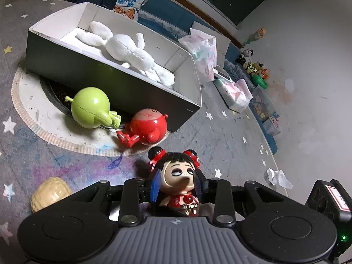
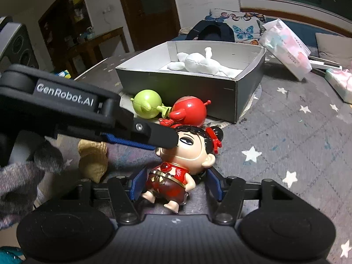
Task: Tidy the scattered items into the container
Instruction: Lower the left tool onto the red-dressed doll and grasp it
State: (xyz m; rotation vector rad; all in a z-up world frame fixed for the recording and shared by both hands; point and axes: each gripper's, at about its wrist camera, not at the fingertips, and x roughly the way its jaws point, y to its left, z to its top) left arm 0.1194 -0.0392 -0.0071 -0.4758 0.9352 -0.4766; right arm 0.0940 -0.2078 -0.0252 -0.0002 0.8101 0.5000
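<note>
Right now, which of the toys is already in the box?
Only the white plush rabbit lies inside the box; the green ball toy, red ball toy and doll remain outside.

Left gripper (image 2: 140,129) arm, white lettering: "GenRobot.AI"
Right gripper (image 1: 336,200) side, red-bordered sticker: print too small to read
Elsewhere: nothing legible

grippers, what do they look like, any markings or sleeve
Both are black with grey ribbed bodies, round black discs on either side and blue-padded fingers. The left gripper carries white GenRobot.AI lettering on its side and a green light at its edge. A grey plaid sleeve shows behind it.
</note>
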